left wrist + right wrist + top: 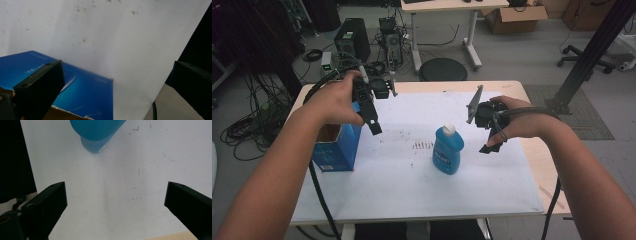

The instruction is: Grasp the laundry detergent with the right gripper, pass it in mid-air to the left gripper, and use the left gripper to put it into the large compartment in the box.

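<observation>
A person stands at a pale wooden table covered by a scuffed white sheet, with a black two-jaw gripper in each hand. The left gripper hangs above the open top of a blue cardboard box standing at the sheet's left edge — its jaws are spread wide, with nothing between them. In the left gripper view the box's blue side lies below the left jaw and bare white sheet fills the gap.

The right gripper is held above the sheet just to the right of an upright blue plastic bottle with a white cap — apart from it, not touching. Its jaws are also wide apart and hold nothing; the right gripper view has the bottle at the top edge, beyond the jaws.
</observation>
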A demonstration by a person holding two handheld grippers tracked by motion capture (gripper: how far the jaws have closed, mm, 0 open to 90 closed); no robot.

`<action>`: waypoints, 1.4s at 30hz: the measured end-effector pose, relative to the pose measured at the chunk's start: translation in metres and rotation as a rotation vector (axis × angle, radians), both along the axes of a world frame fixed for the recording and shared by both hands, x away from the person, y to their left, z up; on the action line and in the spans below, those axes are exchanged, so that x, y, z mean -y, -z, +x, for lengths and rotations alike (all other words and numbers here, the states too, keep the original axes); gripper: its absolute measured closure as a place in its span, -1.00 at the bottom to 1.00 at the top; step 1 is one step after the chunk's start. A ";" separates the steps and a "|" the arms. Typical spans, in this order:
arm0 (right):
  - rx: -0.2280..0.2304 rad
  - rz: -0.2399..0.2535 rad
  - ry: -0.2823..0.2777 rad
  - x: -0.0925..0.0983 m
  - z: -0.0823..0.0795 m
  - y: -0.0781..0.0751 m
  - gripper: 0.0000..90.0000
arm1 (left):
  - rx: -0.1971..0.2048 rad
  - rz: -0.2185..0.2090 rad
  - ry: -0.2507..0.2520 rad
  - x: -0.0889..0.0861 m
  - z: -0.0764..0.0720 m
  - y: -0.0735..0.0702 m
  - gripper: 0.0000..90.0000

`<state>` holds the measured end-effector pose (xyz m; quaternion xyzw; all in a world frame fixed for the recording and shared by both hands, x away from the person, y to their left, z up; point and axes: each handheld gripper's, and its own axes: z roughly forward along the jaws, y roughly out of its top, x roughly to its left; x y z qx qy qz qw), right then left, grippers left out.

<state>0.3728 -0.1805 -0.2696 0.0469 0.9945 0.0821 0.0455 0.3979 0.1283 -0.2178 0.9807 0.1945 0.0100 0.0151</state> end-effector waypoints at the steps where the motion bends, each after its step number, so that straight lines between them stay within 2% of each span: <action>1: 0.000 -0.001 -0.002 0.000 0.000 0.000 -0.89 | 0.001 -0.001 0.001 0.000 0.000 0.000 -0.99; 7: 0.006 -0.001 0.014 0.004 -0.001 -0.002 -0.89 | -0.003 0.007 0.009 0.001 -0.004 0.003 -0.99; 18: 0.001 0.005 0.021 0.006 -0.008 0.008 -0.90 | 0.001 0.012 0.017 -0.004 -0.019 0.007 -0.99; 20: -0.004 0.006 0.025 0.007 -0.010 0.012 -0.90 | -0.009 0.013 0.013 -0.008 -0.024 0.010 -0.99; 24: -0.008 0.008 0.038 0.010 -0.014 0.017 -0.90 | -0.003 0.000 0.027 -0.010 -0.035 0.012 -0.99; 29: -0.007 0.009 0.049 0.011 -0.018 0.021 -0.90 | -0.002 0.010 0.068 -0.004 -0.051 0.016 -0.99; 42: -0.013 0.066 0.063 0.013 -0.033 0.036 -0.90 | 0.004 0.013 0.098 0.000 -0.069 0.022 -0.99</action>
